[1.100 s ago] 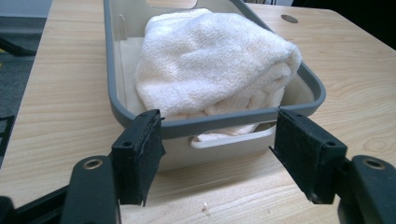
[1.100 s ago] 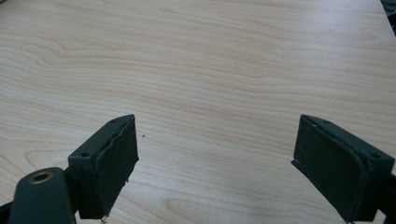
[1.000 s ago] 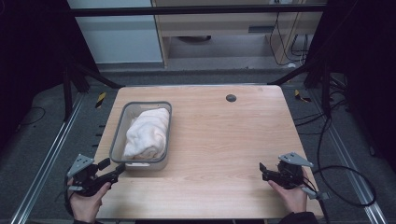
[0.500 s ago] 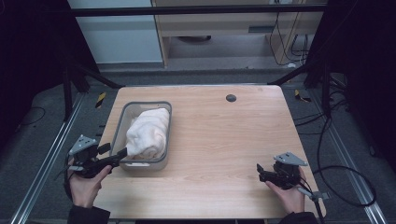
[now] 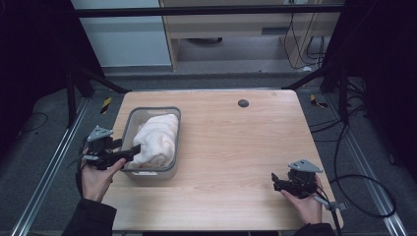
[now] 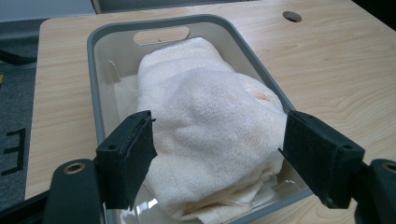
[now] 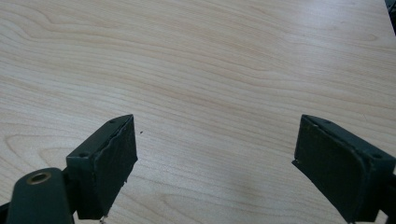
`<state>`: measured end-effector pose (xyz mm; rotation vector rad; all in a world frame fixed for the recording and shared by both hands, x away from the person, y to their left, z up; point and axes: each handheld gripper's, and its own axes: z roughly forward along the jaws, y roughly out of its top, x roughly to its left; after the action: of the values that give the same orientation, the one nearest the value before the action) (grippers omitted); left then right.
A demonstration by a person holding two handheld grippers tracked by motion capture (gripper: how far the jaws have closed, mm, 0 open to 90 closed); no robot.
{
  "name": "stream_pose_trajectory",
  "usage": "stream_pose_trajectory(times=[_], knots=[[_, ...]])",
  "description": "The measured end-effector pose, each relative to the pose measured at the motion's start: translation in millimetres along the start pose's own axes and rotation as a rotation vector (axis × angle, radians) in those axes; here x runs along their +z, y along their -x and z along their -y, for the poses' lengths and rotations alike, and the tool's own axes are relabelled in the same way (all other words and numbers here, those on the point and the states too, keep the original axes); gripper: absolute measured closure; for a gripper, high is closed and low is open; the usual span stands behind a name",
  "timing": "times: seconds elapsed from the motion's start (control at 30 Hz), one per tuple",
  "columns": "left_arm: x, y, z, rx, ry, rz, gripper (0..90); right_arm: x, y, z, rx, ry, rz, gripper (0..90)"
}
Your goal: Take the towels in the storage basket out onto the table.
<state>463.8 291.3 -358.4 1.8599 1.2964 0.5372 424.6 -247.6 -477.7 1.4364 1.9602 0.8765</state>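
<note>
Grey basket [image 5: 127,129] set near the tabltop's left edge, wide bare tabletop [image 5: 236,147] left open to its right, cream towel [image 5: 155,140] heaped inside, left tongs [image 5: 132,149] spread apart around the towel's near end, right tongs [image 5: 274,181] held apart over bare wood near the right front corner.

I count one grey plastic basket [image 5: 129,123], one cream towel [image 5: 155,139] folded in it, one wooden table [image 5: 231,147] with one round hole [image 5: 243,103], and my two grippers.
</note>
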Motion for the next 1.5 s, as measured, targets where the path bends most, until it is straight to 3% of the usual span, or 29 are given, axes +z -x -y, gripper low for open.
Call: stream_pose_trajectory(times=[0.5,0.7,1.03,1.5], knots=[[36.0,6.6,-27.3,0.028,-0.097,-0.018,20.1,2.1,1.7,1.1,-0.019,-0.021,0.009,12.7],[44.2,10.2,-35.0,0.046,-0.123,-0.005,18.1,3.0,2.0,1.4,-0.023,-0.018,0.016,12.1],[60.8,19.9,-48.4,0.083,-0.178,-0.028,15.8,4.0,3.0,1.7,-0.025,-0.023,0.002,12.1],[96.4,26.8,-45.9,0.089,-0.295,-0.037,12.8,4.7,6.8,2.3,-0.009,-0.033,-0.008,12.1]])
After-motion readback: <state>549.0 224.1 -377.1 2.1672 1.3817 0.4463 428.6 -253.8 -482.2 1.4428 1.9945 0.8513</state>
